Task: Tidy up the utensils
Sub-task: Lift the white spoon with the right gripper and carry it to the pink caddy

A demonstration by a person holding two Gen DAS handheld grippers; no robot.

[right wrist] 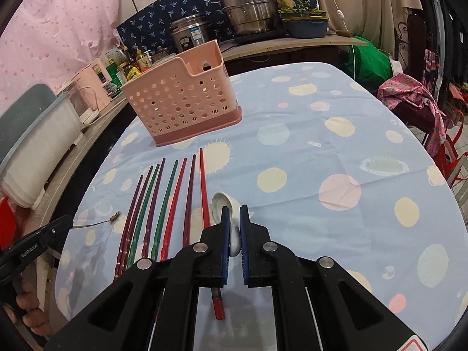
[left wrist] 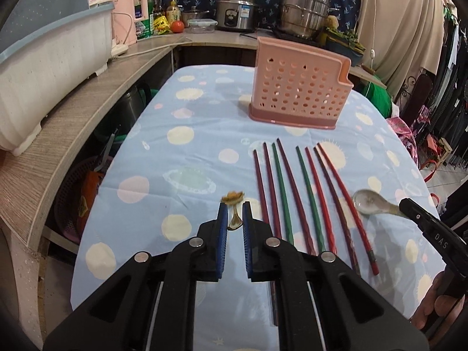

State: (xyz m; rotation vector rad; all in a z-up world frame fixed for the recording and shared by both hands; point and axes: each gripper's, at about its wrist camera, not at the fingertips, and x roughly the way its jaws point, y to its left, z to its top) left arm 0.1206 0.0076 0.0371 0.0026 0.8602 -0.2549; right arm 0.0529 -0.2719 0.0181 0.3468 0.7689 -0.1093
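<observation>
A small metal spoon with a gold flower-shaped end (left wrist: 234, 215) is pinched at its thin stem between the fingers of the left gripper (left wrist: 234, 218). It is judged light, stiff and slippery. A white ceramic soup spoon (right wrist: 231, 219), judged smooth and breakable, is clamped by its handle in the right gripper (right wrist: 233, 228). Eight red, green and maroon chopsticks (left wrist: 295, 193) are laid on the blue spotted bench (left wrist: 190, 161), before a pink perforated plastic holder (left wrist: 298, 87).
</observation>
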